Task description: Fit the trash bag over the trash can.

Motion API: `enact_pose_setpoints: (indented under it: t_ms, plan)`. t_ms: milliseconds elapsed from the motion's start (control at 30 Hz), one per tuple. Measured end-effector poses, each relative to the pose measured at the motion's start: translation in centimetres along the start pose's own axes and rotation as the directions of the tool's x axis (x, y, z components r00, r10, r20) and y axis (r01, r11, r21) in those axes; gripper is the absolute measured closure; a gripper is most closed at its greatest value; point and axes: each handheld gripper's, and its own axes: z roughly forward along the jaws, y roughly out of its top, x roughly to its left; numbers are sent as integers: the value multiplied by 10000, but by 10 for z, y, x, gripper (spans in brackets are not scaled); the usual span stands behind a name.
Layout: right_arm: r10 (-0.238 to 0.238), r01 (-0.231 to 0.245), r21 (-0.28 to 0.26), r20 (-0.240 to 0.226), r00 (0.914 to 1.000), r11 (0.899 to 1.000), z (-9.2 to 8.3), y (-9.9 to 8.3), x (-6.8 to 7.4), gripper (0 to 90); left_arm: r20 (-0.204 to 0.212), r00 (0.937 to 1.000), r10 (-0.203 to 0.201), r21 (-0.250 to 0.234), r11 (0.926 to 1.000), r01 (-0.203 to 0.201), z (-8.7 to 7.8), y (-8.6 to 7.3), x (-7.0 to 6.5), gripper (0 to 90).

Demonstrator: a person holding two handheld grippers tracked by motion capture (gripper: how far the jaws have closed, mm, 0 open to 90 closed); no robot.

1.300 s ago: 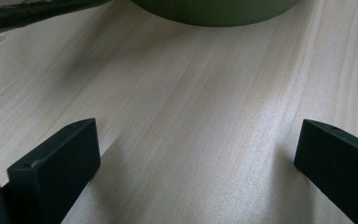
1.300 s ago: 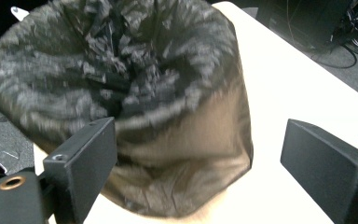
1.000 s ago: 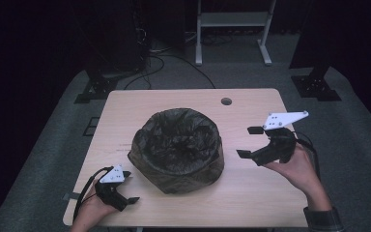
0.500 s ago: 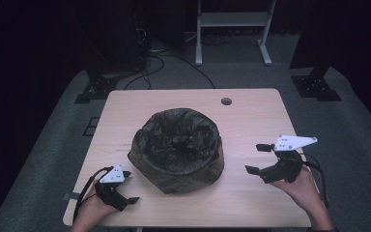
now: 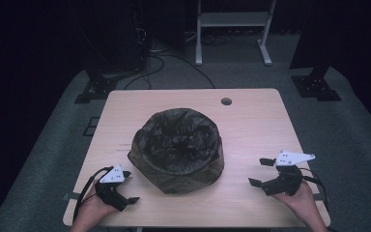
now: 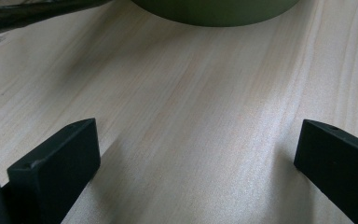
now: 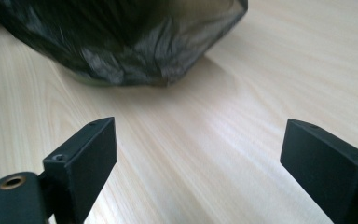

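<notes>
A: Bin [image 5: 176, 169] sits mid-desk [image 5: 251, 121], lined with a black bag [image 5: 178, 140]. How will it handle?

B: Judged: the bag is thin, soft and slippery, the bin stiff and light. Pinch the film where it folds over the rim.

A: Tongs?

B: Left tongs [image 5: 125, 186] and right tongs [image 5: 261, 171] are both spread wide, holding nothing, low over bare desk on either side of the bin.

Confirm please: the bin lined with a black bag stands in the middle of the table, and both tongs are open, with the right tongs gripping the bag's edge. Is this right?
Not quite. The right tongs grip nothing: the right gripper view shows their jaws wide apart over bare table, short of the bag. The rest holds: the bin stands mid-table, and the left tongs are open too.
</notes>
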Motion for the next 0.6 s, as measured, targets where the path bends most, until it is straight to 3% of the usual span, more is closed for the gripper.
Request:
enact_pose_setpoints:
  t_ms: [433, 600]
  plan:
    - [-210, 218, 448, -180, 9996, 9988, 22, -14, 8, 92, 1, 10000, -2, -3, 10000, 2, 0, 0, 0, 0]
    - [-405, 426, 860, -267, 9988, 9954, 32, -17, 11, 92, 0, 10000, -1, -1, 10000, 1, 0, 0, 0, 0]
